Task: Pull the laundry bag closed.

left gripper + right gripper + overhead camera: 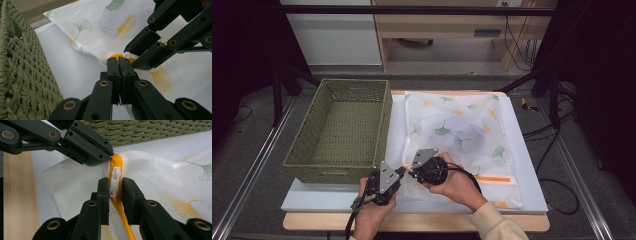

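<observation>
While the left gripper (119, 60) pinches the mesh bag's (462, 125) orange zipper (115, 160) end, the right gripper (115, 183) — jaws narrow — brackets the white zipper pull (115, 175).

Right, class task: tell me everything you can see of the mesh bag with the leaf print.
The mesh bag is white, thin netted fabric printed with green and orange ginkgo leaves. It lies flat on the white board, right of the woven basket, with something pale showing through its middle. An orange zipper with a white pull tab runs along its near edge. The left gripper is shut on the bunched zipper end; the right gripper has its jaws either side of the tab.
</observation>
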Demonstrator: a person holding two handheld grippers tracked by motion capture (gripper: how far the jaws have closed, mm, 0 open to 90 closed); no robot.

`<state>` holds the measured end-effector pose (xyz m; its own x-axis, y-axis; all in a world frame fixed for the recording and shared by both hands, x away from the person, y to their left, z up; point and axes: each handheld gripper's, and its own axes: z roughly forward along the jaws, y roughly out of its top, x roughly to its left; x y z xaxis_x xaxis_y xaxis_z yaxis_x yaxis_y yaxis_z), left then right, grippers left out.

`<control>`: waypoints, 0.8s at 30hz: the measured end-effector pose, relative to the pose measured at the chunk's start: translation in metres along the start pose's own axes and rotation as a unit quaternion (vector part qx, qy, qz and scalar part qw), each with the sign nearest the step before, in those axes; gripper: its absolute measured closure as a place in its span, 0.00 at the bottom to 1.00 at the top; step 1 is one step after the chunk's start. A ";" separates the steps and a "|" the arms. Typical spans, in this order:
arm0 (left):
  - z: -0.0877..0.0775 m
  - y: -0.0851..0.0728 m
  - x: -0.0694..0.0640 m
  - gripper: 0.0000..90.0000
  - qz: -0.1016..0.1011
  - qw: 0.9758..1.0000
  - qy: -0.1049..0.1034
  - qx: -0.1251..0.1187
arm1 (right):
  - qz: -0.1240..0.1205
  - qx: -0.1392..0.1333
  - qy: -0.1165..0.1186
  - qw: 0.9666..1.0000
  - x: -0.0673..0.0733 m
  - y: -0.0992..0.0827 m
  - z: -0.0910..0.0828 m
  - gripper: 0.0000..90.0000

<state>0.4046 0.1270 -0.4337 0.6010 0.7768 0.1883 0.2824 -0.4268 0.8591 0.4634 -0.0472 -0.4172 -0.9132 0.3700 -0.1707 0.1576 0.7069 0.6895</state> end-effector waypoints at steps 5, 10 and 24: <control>0.000 0.000 0.000 0.98 0.000 1.000 0.000 0.000 | 0.008 0.000 0.001 1.000 0.000 0.000 0.000 0.89; 0.000 0.000 0.000 0.98 0.001 1.000 0.000 0.001 | 0.013 0.001 0.001 1.000 0.000 0.000 -0.001 0.90; 0.000 0.000 0.000 0.98 0.001 1.000 0.001 0.000 | 0.029 0.002 -0.002 1.000 0.002 0.002 -0.005 0.91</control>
<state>0.4051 0.1271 -0.4338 0.6007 0.7763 0.1909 0.2817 -0.4291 0.8582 0.4594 -0.0484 -0.4125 -0.9011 0.4130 -0.1321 0.2123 0.6858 0.6961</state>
